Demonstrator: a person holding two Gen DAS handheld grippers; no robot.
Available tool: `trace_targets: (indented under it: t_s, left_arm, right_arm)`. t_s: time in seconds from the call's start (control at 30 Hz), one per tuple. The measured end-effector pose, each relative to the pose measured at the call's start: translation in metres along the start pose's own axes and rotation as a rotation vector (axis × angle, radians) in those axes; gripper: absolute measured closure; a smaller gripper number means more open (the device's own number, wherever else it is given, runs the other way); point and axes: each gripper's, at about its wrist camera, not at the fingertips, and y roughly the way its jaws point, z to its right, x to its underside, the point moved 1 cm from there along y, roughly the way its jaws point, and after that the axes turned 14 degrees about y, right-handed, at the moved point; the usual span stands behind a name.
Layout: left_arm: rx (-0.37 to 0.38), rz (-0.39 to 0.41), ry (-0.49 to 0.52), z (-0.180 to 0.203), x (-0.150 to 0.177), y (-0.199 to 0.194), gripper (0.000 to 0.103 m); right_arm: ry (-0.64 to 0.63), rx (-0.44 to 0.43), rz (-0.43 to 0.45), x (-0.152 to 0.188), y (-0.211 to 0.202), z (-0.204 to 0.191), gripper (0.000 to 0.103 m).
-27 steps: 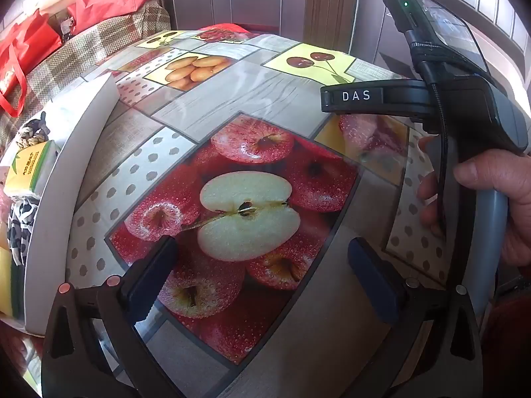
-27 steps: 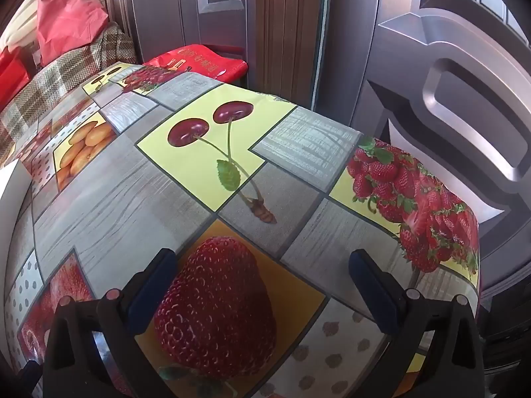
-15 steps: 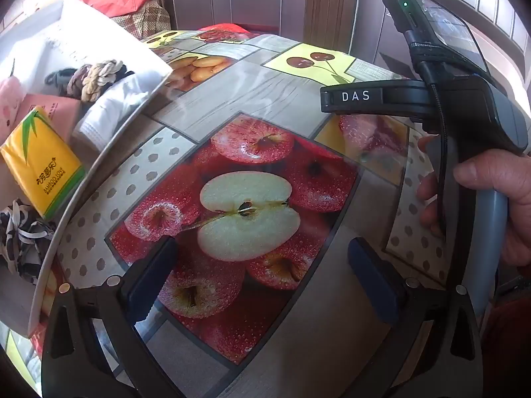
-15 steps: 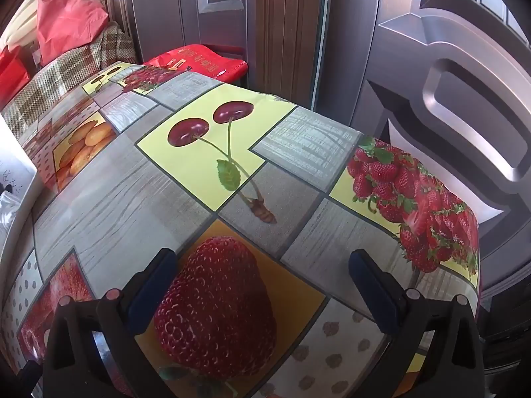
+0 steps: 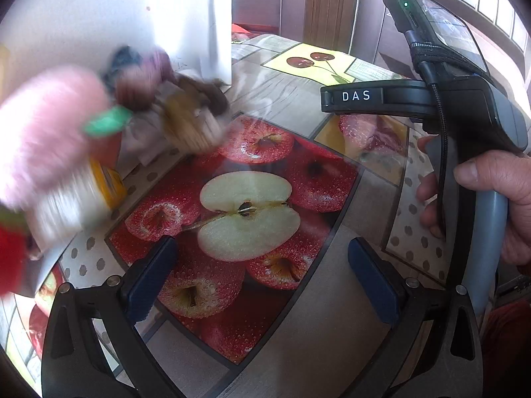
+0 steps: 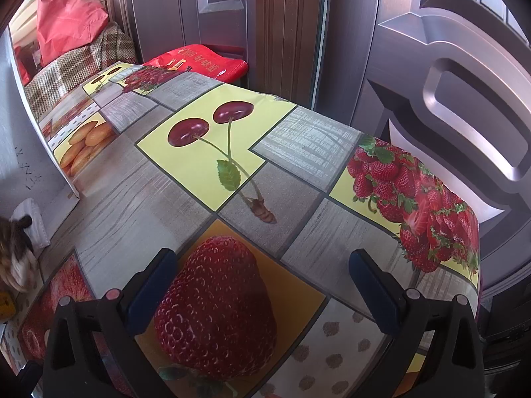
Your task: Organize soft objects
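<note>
Left wrist view: my left tool (image 5: pixel 262 265) gapes wide, empty; the soft objects (image 5: pixel 99 126) tumble (blurred) at ten o'clock, nearer this hand. Right wrist view: my right tool (image 6: pixel 262 275) equally spread, empty, pile edge (image 6: pixel 16 252) at nine o'clock on the tabletop (image 6: pixel 298 165)

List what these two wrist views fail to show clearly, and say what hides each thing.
- Tumbling soft objects, left wrist view: motion blur; a pink fluffy one shows, but the count cannot be told.
- White box, left wrist view: overexposed, cut by the frame edge.
- The same pile, right wrist view: cut by the left edge.
- Right hand-held gripper, open: its handle is out of view.
</note>
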Motion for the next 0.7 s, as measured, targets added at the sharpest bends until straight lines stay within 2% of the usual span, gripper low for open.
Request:
trace_targets:
  t_s: [0.7]
  left_arm:
    - [0.001, 0.000, 0.000, 0.0000, -0.0014, 0.0005, 0.001]
  right_arm:
    - [0.000, -0.001, 0.000, 0.0002, 0.0000, 0.0004, 0.000]
